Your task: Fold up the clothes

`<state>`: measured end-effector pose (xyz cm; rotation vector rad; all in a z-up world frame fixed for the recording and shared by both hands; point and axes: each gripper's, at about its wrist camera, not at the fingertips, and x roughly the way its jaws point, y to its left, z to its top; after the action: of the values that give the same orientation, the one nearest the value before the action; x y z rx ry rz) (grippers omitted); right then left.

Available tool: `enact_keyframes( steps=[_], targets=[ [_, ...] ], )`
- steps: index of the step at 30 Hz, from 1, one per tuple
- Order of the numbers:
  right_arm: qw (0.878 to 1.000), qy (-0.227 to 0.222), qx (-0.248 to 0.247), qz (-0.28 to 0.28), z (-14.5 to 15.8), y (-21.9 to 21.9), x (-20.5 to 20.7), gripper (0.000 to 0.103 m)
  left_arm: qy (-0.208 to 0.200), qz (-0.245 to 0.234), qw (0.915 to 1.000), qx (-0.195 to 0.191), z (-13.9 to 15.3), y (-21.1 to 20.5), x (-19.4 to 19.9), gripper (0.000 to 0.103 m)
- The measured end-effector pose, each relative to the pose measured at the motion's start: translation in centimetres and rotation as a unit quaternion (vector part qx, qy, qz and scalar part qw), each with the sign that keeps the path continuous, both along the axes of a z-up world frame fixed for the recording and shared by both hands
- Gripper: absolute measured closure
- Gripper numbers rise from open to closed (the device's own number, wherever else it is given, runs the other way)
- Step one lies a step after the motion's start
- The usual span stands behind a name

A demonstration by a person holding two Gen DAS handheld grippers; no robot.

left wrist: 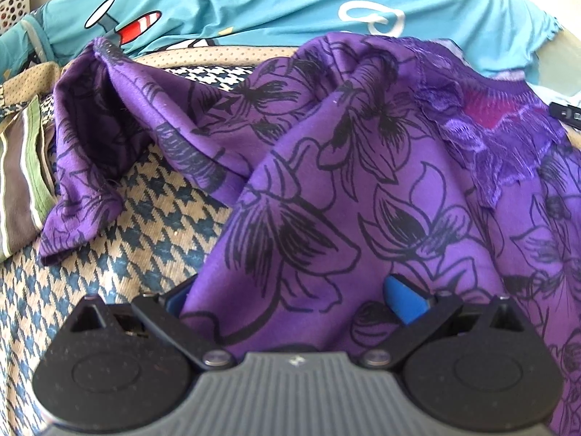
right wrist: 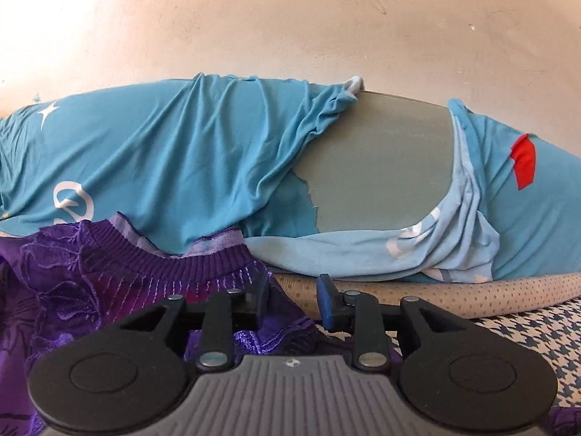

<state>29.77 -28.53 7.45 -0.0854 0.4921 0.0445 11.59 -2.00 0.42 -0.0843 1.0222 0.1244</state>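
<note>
A purple garment (left wrist: 326,181) with black flower outlines lies rumpled on the houndstooth cover, one sleeve (left wrist: 83,167) spread to the left. Its lace trim (left wrist: 490,138) and ribbed collar (right wrist: 203,265) are at the far right. My left gripper (left wrist: 288,298) is open, jaws wide apart; the purple cloth drapes over the gap and hides the fingertips, with only the blue pads (left wrist: 403,301) showing. My right gripper (right wrist: 294,303) is open at the collar's edge. A bit of purple hem lies below its gap, and neither pad presses on the hem.
A turquoise printed garment (right wrist: 163,163) is draped over a grey-green cushion (right wrist: 377,167) against the wall. A beige dotted roll (right wrist: 472,298) edges the houndstooth cover (left wrist: 145,218). A striped cloth (left wrist: 21,181) and a white basket (left wrist: 14,3) are at the left.
</note>
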Motion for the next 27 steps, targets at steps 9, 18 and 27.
enact_keyframes(
  steps=[9, 18, 27],
  targets=[
    [0.999, 0.018, 0.012, -0.05, 1.7, -5.8, -7.1, 0.063, -0.005, -0.021, 0.9997, 0.01, -0.3, -1.1, -1.4, 0.0],
    [0.993, 0.025, 0.025, -0.108, 2.6, -9.8, -11.8, 0.054, -0.007, -0.02, 0.9997, 0.007, -0.2, -1.3, -1.7, 0.0],
    [0.987, 0.053, 0.016, -0.153, 2.0, -13.0, -14.3, 0.041, -0.007, -0.019, 0.9997, 0.011, -0.1, -1.5, -1.6, 0.0]
  ],
)
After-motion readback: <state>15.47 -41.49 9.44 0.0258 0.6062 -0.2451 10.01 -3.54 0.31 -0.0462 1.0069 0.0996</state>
